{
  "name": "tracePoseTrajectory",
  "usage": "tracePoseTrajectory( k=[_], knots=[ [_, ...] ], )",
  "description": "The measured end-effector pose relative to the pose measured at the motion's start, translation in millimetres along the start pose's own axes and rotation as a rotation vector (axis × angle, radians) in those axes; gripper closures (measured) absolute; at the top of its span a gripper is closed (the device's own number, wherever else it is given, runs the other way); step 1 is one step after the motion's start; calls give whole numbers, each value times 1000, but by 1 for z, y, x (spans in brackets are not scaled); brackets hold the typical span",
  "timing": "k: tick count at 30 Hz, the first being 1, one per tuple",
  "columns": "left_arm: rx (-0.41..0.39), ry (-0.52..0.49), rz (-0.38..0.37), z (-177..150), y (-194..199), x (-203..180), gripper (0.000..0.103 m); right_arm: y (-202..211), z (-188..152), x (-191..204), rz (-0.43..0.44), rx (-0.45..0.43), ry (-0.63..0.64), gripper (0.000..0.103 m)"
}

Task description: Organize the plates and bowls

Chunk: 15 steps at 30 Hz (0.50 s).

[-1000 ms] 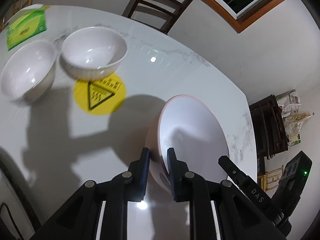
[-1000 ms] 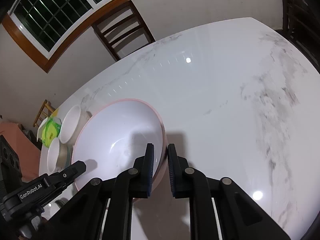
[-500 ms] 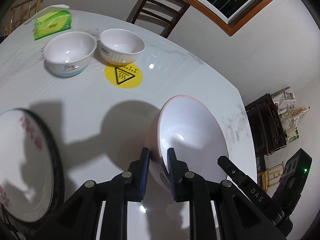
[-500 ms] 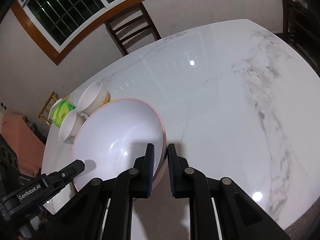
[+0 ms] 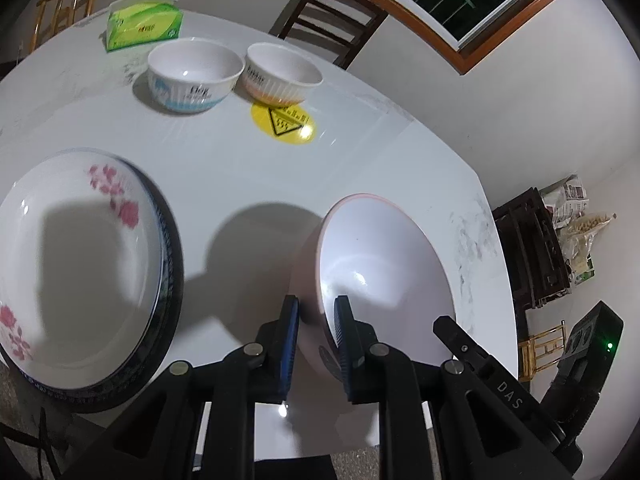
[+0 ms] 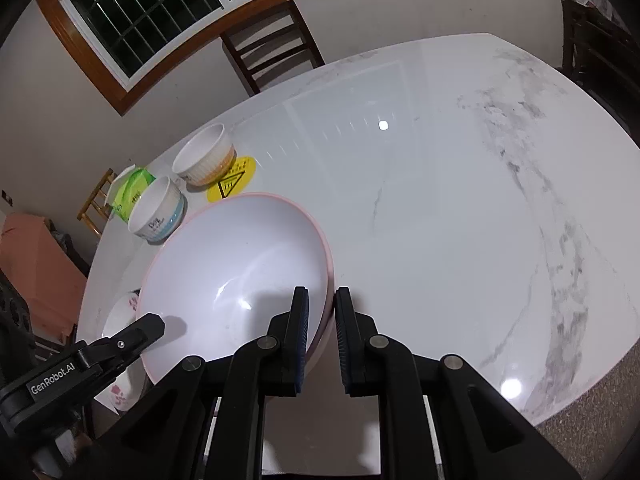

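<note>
Grippers on both sides clamp one pink-rimmed bowl (image 5: pixel 384 272): left gripper (image 5: pixel 316 316) pinches its near rim at 6 o'clock, right gripper (image 6: pixel 321 308) grips the opposite rim. Bowl hangs tilted above the marble table (image 6: pixel 440 200). Floral plate (image 5: pixel 76 264) lies at 9 o'clock in the left wrist view. Two small bowls (image 5: pixel 196 74) and a tissue box (image 5: pixel 142 26) sit near 11 o'clock, beside a yellow sticker (image 5: pixel 284 124).

Bare white marble tabletop (image 6: pixel 440 208) fills the right of the right wrist frame. At lower left in the left wrist frame a white floral plate (image 5: pixel 76 264) blocks passage; two white ceramic bowls (image 5: pixel 196 74) and a green tissue box (image 5: pixel 144 28) crowd the upper left, seemingly near the edge.
</note>
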State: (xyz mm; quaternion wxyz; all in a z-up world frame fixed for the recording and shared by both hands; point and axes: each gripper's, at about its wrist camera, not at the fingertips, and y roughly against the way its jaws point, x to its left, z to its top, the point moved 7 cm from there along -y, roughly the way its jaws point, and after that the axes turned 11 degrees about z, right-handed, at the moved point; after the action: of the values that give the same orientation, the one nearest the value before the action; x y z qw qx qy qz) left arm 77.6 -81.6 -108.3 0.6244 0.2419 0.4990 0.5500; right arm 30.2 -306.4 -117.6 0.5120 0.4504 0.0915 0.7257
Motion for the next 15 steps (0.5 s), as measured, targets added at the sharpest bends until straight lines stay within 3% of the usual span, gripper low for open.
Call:
tracePoseTrajectory(
  k=[15],
  knots=[
    [17,-10,2,-14,-6,14,86,0,-17,5,-20,-7,4,89]
  ],
)
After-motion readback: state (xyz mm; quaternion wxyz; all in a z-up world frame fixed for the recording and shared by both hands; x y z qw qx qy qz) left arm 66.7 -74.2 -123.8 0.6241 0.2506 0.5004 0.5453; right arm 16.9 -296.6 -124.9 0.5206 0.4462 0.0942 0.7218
